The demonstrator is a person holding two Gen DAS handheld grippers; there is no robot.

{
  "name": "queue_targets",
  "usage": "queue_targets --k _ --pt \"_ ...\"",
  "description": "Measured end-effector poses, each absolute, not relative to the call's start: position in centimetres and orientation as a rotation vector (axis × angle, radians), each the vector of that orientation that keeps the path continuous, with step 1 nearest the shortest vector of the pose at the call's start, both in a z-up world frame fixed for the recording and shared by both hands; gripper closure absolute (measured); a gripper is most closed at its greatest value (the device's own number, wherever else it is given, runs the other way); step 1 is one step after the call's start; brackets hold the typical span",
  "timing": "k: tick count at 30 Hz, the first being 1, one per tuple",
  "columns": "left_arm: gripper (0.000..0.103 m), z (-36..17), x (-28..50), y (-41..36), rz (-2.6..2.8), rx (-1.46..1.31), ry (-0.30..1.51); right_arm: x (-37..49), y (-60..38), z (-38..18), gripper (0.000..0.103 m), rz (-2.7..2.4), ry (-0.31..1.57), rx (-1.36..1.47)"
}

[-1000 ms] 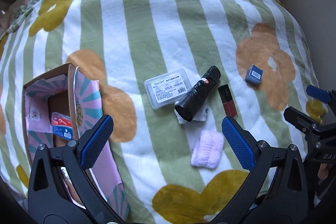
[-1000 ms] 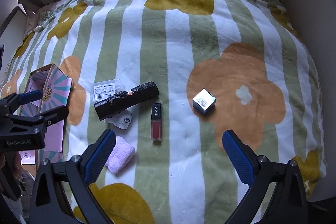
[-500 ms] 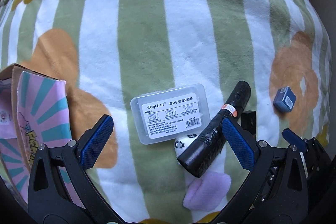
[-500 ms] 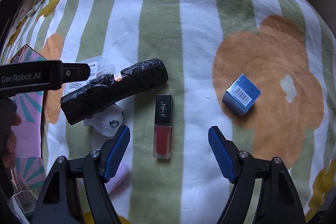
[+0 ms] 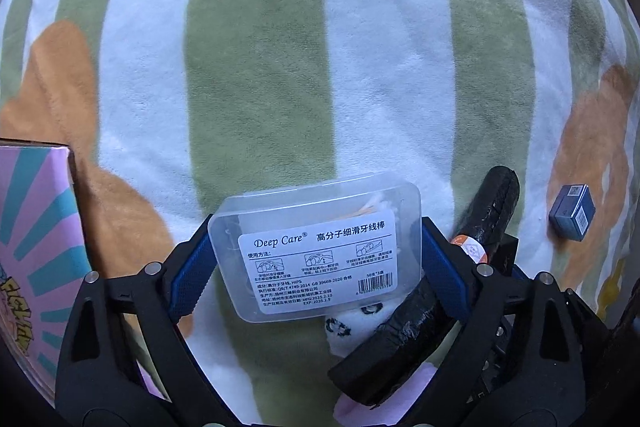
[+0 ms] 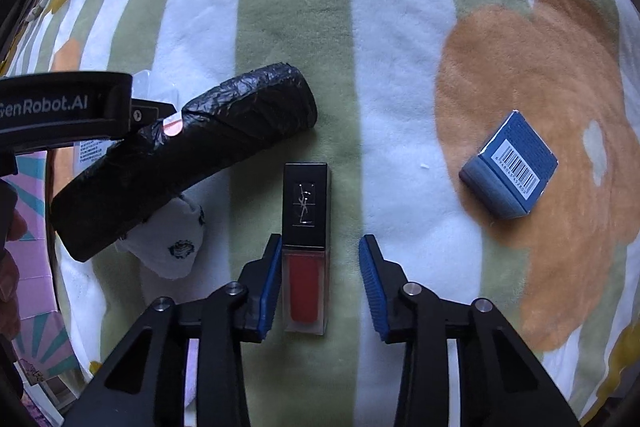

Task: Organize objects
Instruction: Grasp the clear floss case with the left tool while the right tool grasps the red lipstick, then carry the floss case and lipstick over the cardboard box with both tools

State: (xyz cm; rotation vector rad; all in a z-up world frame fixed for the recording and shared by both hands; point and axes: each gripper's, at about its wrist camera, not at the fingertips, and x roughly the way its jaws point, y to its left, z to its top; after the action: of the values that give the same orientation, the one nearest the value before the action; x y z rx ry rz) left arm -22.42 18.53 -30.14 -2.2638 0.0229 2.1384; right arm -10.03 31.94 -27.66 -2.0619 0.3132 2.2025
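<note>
Right wrist, lipstick [image 6: 305, 247] between open gripper [image 6: 318, 283]

black roll [image 6: 184, 155] crowding left, blue box [image 6: 510, 167] well right

I am working in a bedroom at home, on a soft fuzzy blanket with green and white stripes and big orange flowers [image 6: 532, 87]. Little home things are lying on it: a red lipstick tube with a black cap [image 6: 305, 247], a white sock with small black pictures [image 6: 176, 247].
</note>
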Motion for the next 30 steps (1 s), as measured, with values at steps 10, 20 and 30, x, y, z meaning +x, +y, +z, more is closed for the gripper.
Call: queue_targets --k 10,20,30 --pt "0.011 -30.1 -21.8 19.0 2.139 -2.247 0.009 -9.4 32.2 -27.4 0.085 2.194 0.314 -2.073" --pt "0.012 -26.9 -20.9 18.1 2.17 -2.11 0.072 -7.8 33.2 -25.1 0.085 2.225 0.321 -2.033" --pt "0.012 -19.8 -18.5 15.8 2.217 -1.89 0.056 -5.5 34.4 -18.3 0.085 2.336 0.287 -1.919"
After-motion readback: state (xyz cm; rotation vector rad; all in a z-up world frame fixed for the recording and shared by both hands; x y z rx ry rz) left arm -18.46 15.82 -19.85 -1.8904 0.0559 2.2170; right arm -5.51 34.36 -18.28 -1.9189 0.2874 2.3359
